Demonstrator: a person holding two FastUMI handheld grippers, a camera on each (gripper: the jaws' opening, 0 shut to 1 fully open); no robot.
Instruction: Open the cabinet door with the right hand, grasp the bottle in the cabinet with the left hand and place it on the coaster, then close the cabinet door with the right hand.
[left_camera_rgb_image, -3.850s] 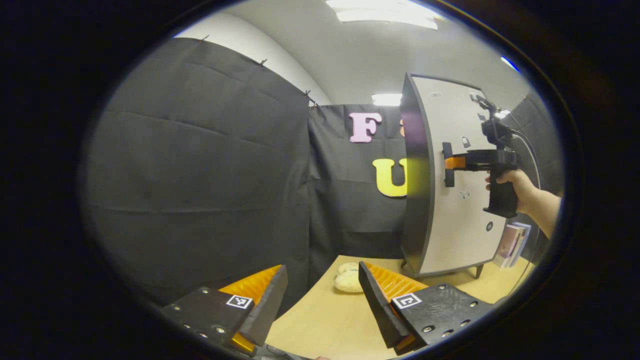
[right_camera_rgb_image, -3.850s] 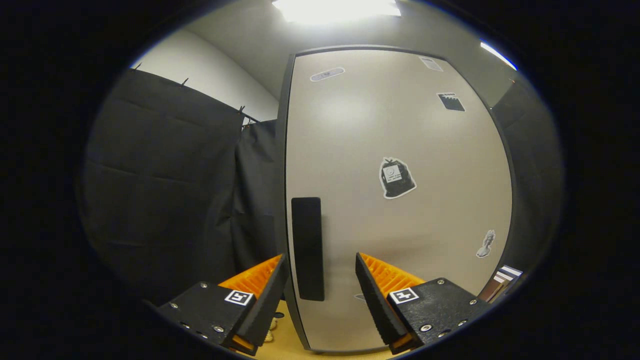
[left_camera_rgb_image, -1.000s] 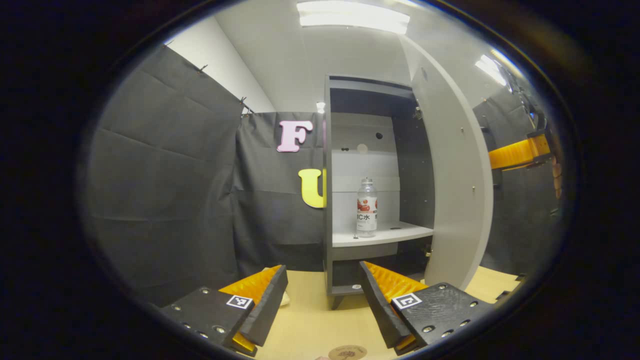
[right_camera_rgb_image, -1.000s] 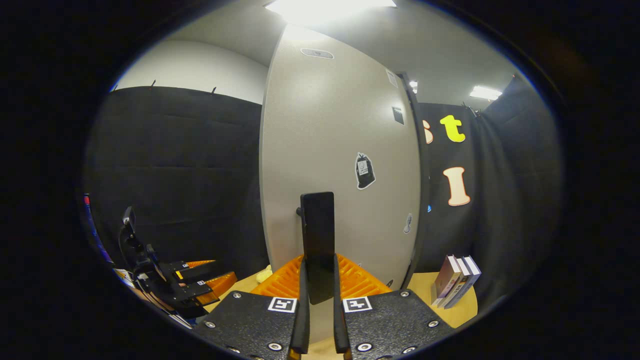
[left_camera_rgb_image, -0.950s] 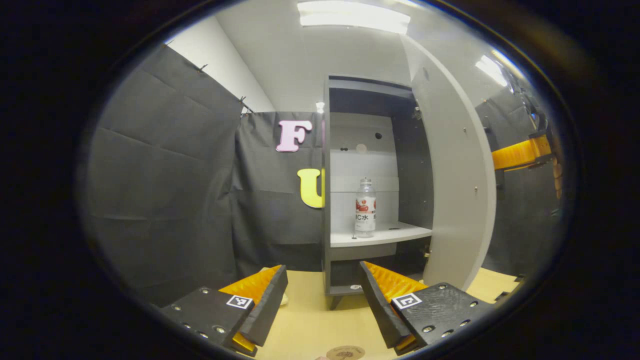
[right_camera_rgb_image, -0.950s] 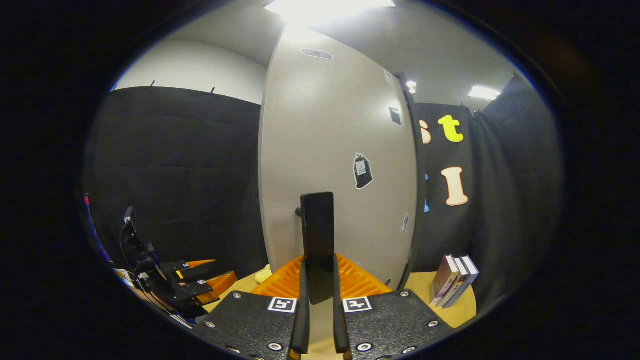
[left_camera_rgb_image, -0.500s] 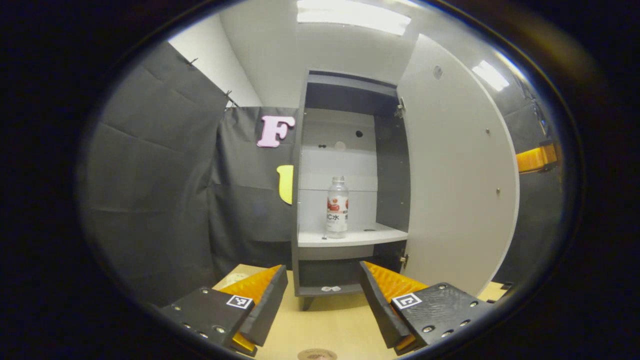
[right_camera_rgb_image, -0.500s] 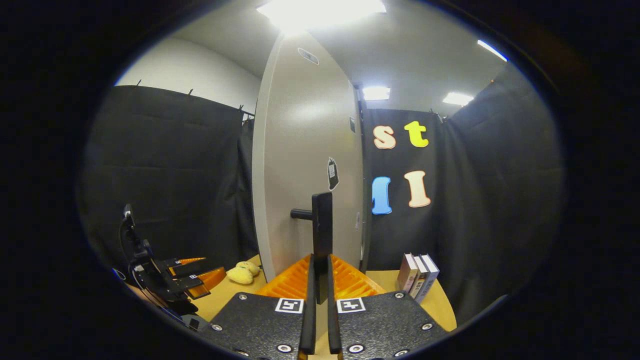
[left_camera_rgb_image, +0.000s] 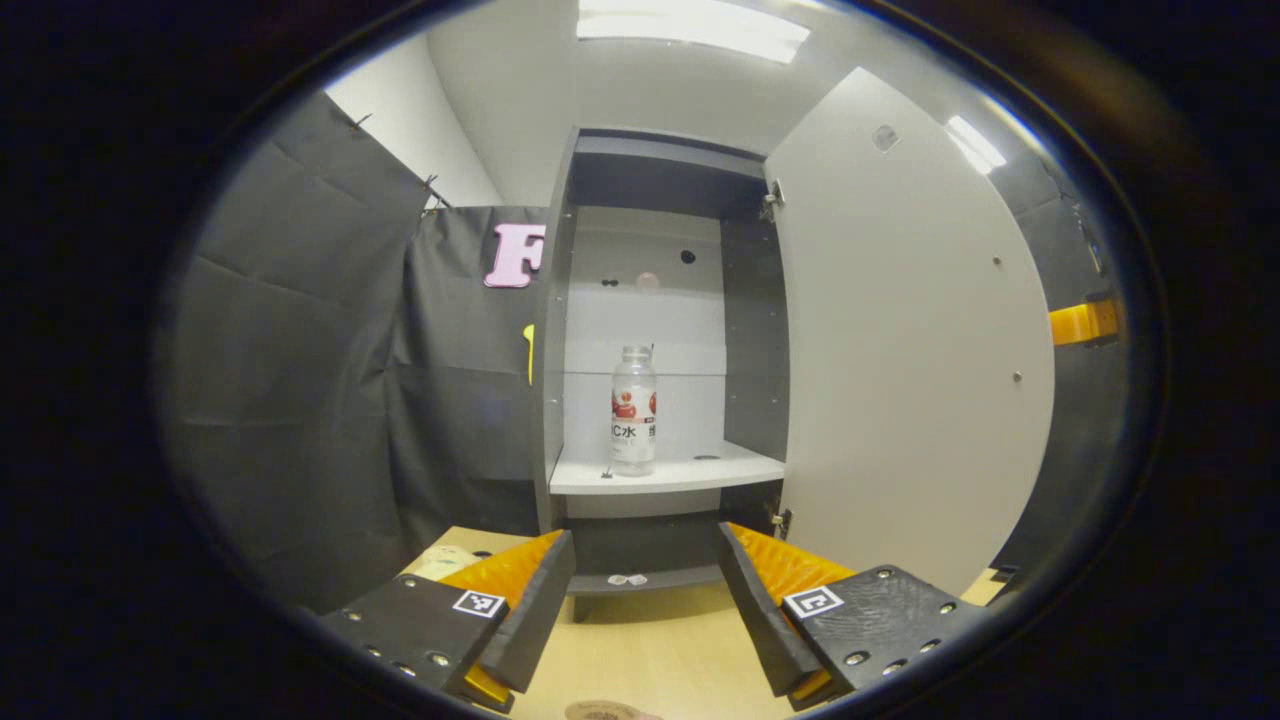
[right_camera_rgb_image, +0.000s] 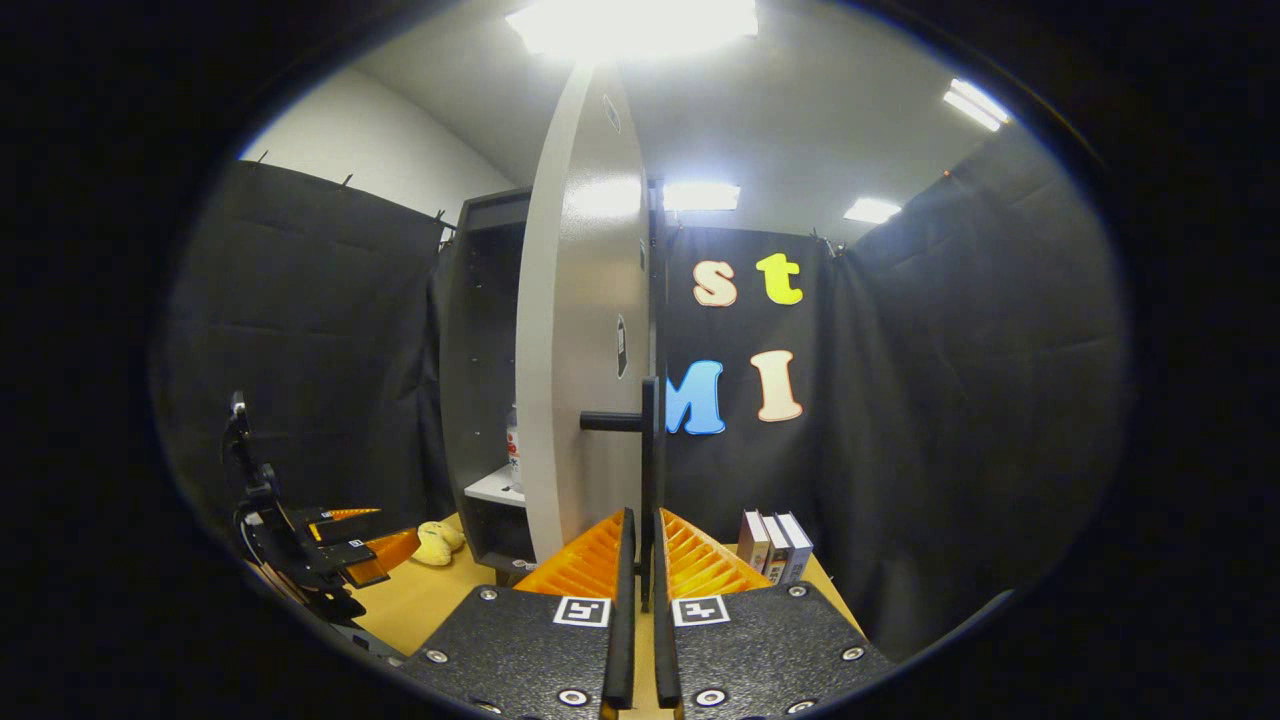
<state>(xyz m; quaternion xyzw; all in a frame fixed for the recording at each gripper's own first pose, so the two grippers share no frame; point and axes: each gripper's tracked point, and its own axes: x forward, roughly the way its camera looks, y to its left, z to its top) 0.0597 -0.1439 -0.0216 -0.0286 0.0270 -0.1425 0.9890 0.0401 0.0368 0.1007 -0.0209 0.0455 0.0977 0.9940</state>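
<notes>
Door (left_camera_rgb_image: 900, 330) of the cabinet (left_camera_rgb_image: 650, 170) stands swung wide at 3 o'clock in the left gripper view, because the right gripper (right_camera_rgb_image: 640, 560) is clamped on its handle (right_camera_rgb_image: 648, 470), fingers pinching the bar to hold the way clear; the bottle (left_camera_rgb_image: 633, 410) stands upright on the shelf (left_camera_rgb_image: 690, 472) at 12 o'clock, dead ahead of the left gripper (left_camera_rgb_image: 645, 590), whose fingers are spread wide, likely ready to reach in, with the coaster (left_camera_rgb_image: 600, 711) at 6 o'clock on the table (left_camera_rgb_image: 650, 650)

Recording booth in an office-like room, black cloth walls (left_camera_rgb_image: 300, 400), ceiling panel lights (right_camera_rgb_image: 630, 25), wooden table (left_camera_rgb_image: 640, 650)
</notes>
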